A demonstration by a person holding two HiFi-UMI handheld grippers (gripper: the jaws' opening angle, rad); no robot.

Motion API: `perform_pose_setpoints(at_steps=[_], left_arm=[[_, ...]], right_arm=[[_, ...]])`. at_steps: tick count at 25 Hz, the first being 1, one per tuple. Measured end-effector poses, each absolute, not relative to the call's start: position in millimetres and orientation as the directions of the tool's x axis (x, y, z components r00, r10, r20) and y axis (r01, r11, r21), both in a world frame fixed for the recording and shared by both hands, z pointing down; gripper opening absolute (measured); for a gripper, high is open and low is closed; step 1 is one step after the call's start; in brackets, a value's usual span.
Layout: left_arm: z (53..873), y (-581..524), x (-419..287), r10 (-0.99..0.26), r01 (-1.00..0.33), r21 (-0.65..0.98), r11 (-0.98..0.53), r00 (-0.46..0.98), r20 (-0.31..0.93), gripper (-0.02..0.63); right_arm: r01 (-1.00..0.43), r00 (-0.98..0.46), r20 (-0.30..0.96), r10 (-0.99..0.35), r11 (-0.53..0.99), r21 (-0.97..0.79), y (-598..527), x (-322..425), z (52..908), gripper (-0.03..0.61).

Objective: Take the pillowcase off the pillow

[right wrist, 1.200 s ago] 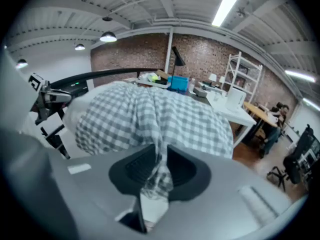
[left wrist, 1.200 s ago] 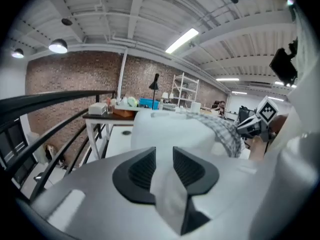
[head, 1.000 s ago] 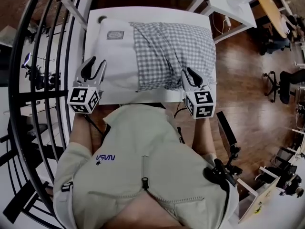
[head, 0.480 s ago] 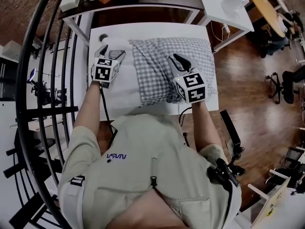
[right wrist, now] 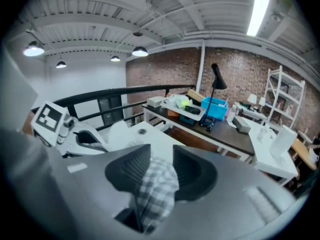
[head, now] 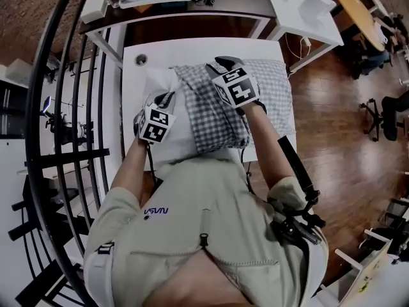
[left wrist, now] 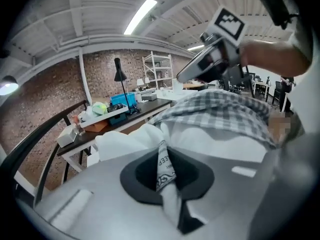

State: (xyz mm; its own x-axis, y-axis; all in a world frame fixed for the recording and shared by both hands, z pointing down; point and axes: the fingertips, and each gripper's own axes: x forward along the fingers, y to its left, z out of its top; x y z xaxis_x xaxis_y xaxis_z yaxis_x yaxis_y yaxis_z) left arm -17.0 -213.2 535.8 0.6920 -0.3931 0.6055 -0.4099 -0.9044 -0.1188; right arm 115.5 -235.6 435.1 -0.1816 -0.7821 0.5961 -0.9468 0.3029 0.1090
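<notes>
While the pillow [head: 155, 82] lies on the white table [head: 192, 48], partly out of its checked pillowcase [head: 214, 121], the fingers of the left gripper [head: 163, 99] have just closed on its white labelled corner. Those of the right gripper [head: 221, 64] — just opening wider — clamp a bunch of pillowcase.

Left gripper [head: 164, 97] fingers just closed on pillow [head: 157, 82]; right gripper [head: 218, 62], widening on pillowcase [head: 217, 121], moved farther away.

Near edge of counter [head: 192, 51] and near end of pillowcase [head: 217, 120] hidden under person's jacket [head: 192, 222]. Folded label [left wrist: 164, 165]: print mostly unreadable. Items on shelf [left wrist: 159, 69] too small to tell.
</notes>
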Motion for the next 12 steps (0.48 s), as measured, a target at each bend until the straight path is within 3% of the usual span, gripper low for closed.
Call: perform_pose_setpoints(at_steps=[3,6,7,8,9,12], left_arm=[[509,-192,-25,-0.423,-0.424,-0.128,-0.897,0.733,0.533,0.025],[483,-177,-33,-0.443,-0.427,-0.148,-0.892,0.762,0.472,0.023],[478,-174,-37,-0.45,-0.431,-0.152,-0.889,0.767,0.457,0.023],[473,-172,-41,-0.457,-0.437,-0.153,-0.886,0.771,0.443,0.023],[469,-171,-45,-0.465,-0.447,-0.149,-0.882,0.776,0.427,0.023],[453,-172,-61,-0.493,-0.49,-0.109,-0.865,0.787,0.372,0.023]], right_arm=[[-0.933,-0.166,0.723,-0.671,0.345,0.105,-247,114,473,0.181],[-0.91,-0.139,0.799,-0.585,0.393,0.129,-245,114,500,0.189],[-0.905,-0.135,0.796,-0.591,0.399,0.143,-246,112,498,0.145],[-0.91,-0.125,0.785,-0.607,0.386,0.153,-247,112,496,0.033],[-0.923,-0.111,0.773,-0.625,0.353,0.153,-247,115,494,0.006],[-0.964,-0.036,0.724,-0.689,0.216,0.157,-251,143,481,0.006]])
